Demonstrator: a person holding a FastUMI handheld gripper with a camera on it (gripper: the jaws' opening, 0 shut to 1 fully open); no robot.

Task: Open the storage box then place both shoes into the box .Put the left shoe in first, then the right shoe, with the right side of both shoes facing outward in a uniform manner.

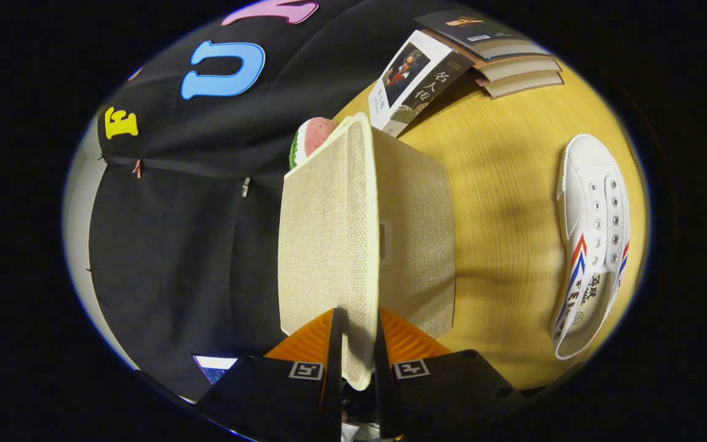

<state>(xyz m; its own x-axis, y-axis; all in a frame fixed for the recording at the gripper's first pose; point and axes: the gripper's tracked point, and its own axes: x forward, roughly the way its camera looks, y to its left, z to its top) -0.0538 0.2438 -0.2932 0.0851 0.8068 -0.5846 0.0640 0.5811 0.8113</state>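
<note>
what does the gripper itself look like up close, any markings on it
The gripper has two wedge-shaped fingers with ribbed faces, tapering forward from a broad black body. Each side of the body carries a small square black-and-white marker tag near the finger base. No cables are visible.

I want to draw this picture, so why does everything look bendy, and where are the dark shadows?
In the gripper view, the fisheye lens curves the table and the white shoe; soft shadows band the table between the storage box and the shoe; the books look sharp, with no strong glare. The gripper fingers pinch the box's lid.
</note>
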